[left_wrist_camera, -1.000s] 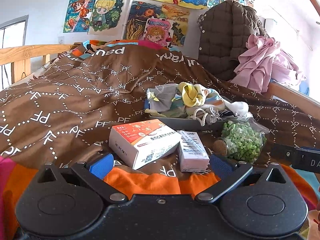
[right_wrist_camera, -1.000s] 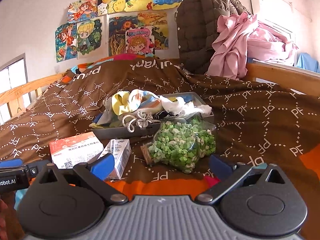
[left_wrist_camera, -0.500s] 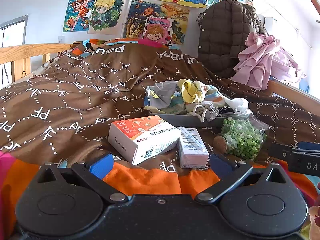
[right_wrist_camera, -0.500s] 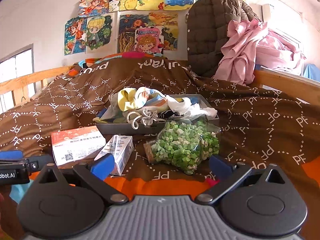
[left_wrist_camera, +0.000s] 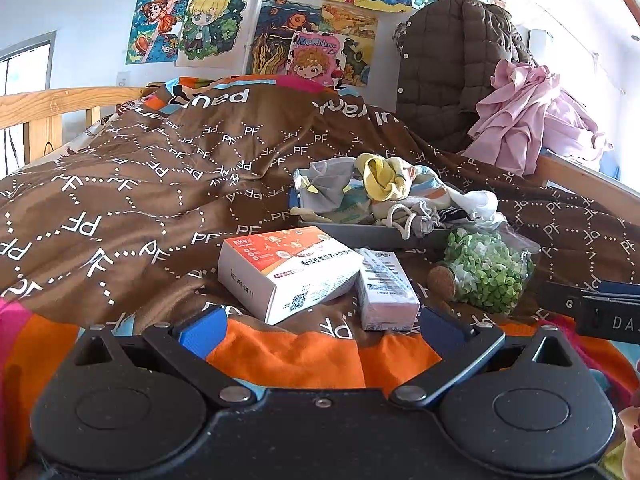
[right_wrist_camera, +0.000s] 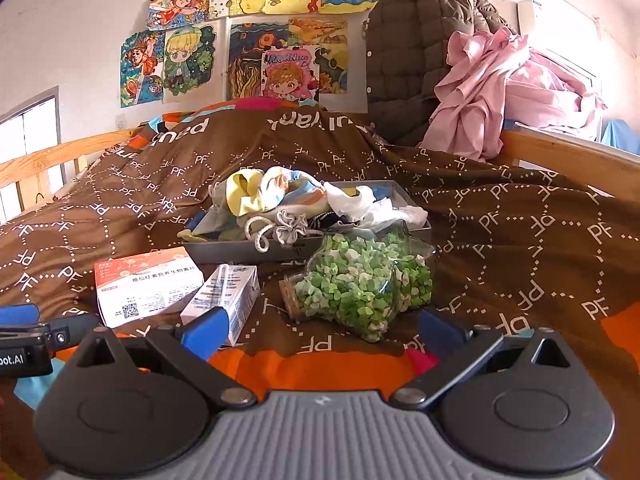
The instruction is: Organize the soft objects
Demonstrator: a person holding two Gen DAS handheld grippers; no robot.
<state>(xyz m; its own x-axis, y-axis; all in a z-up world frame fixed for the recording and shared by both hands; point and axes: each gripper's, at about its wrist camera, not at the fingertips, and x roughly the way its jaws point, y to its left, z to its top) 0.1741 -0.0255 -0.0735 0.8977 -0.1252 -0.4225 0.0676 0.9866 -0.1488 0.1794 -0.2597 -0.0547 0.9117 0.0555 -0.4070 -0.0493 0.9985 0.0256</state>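
Note:
A grey tray [left_wrist_camera: 372, 233] [right_wrist_camera: 224, 249] on the brown bedspread holds a heap of soft cloth items [left_wrist_camera: 384, 184] [right_wrist_camera: 280, 196]: yellow, striped, grey and white pieces, plus a drawstring pouch [right_wrist_camera: 290, 229]. In front of the tray lie a white and orange box [left_wrist_camera: 288, 270] [right_wrist_camera: 146, 286], a small white carton [left_wrist_camera: 386, 290] [right_wrist_camera: 224, 300] and a corked glass jar of green bits [left_wrist_camera: 488, 272] [right_wrist_camera: 360, 284]. My left gripper [left_wrist_camera: 320, 330] stands open before the two boxes, holding nothing. My right gripper [right_wrist_camera: 320, 328] is open in front of the jar, also holding nothing.
The brown patterned bedspread [left_wrist_camera: 140, 184] covers the bed, with an orange blanket [left_wrist_camera: 320, 360] nearest me. A brown quilted coat [right_wrist_camera: 412, 60] and pink clothes [right_wrist_camera: 500, 92] hang at the back right. Wooden rails [left_wrist_camera: 52, 104] [right_wrist_camera: 568, 160] edge the bed. Drawings [right_wrist_camera: 280, 52] cover the wall.
Both grippers have tilted or lifted slightly, so the scene sits lower in view and more wall shows. Nothing on the bed has moved; both stay open.

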